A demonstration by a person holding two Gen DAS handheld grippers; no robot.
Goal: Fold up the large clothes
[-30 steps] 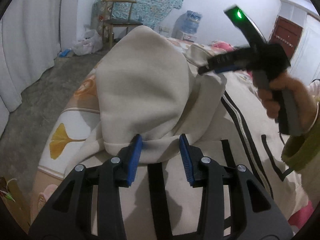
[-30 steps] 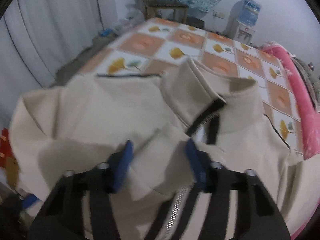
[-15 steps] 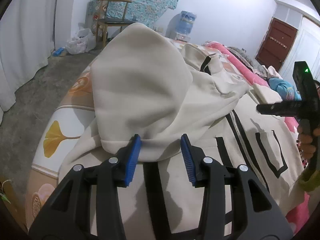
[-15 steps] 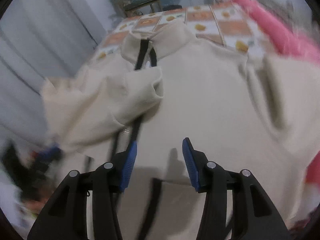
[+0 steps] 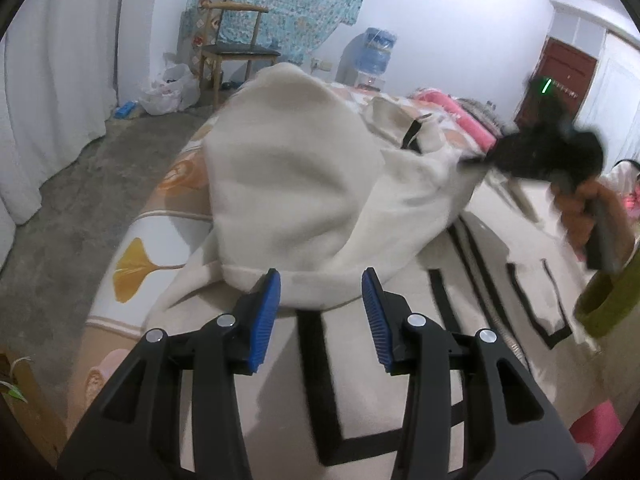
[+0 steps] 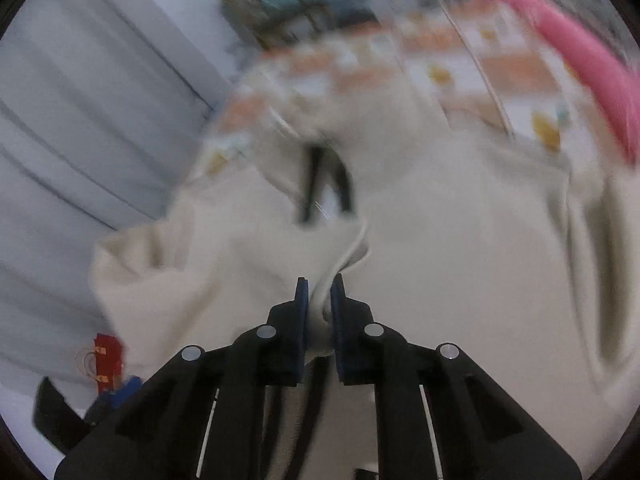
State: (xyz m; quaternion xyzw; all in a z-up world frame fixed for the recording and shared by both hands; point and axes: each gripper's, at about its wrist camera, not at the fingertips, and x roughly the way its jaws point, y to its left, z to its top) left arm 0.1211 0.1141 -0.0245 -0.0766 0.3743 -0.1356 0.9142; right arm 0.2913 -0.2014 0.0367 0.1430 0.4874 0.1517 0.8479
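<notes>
While left tongs [image 5: 321, 304] gape, right tongs [image 6: 319, 300] close, pinching jacket [image 6: 460, 264].

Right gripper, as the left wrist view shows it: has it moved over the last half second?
Yes. The right gripper has swung left, from beside the door to the jacket fold; its fingers are closing on cream fabric.

1. The left wrist view looked down past its fingers [image 5: 267, 316], close above the cream jacket [image 5: 304, 184].
2. The right wrist view faced the same jacket [image 6: 460, 248], blurred, nearer.
</notes>
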